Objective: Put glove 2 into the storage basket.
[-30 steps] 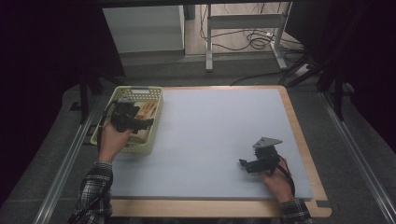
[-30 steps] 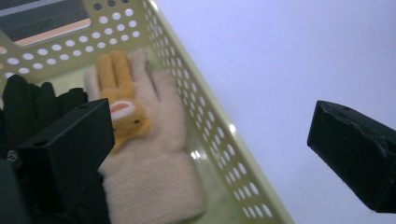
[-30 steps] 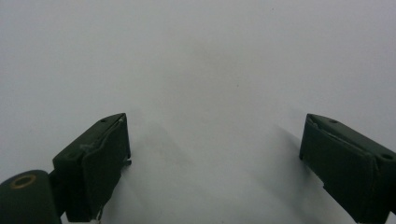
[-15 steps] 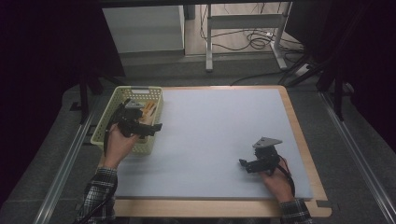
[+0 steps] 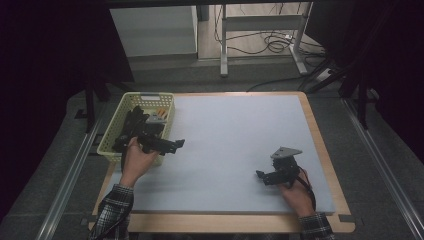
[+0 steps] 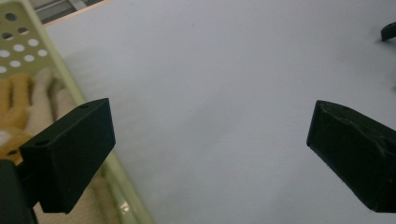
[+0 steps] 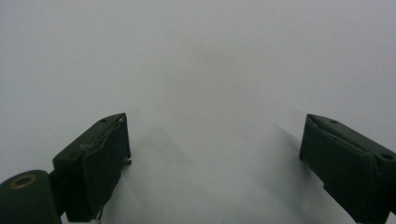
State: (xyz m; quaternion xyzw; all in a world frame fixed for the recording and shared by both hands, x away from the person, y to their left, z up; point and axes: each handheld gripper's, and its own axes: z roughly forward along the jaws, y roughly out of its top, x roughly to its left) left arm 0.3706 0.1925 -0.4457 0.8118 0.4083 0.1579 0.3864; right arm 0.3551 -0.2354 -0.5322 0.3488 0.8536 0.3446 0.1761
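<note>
The left claw [image 5: 175, 144] has its two black jaws spread wide apart with nothing between them; in the left gripper view [image 6: 208, 154] one jaw hangs over the near rim of the pale yellow perforated plastic basket [image 6: 70, 88] and the other over the bare light grey mat [image 6: 224, 65]. From above, this claw points toward the middle of the worktop, held by the person's left hand [image 5: 137, 159] just at the basket's right near corner [image 5: 167, 112].

The right claw [image 5: 260, 176] is likewise wide open and holds nothing; its own view [image 7: 215, 154] shows both dark jaws low over the grey mat, their shadows falling on it, though whether they touch it cannot be told. It sits near the mat's front right part, grey three-cornered plate [image 5: 286, 152] on top, held by the right hand [image 5: 295, 192]. The two claws are well apart.

One basket stands at the left edge of the wooden worktop [image 5: 327, 165]. Inside it lie soft cloth things, orange and cream [image 6: 32, 102]; their number cannot be told. One grey mat covers most of the worktop.
</note>
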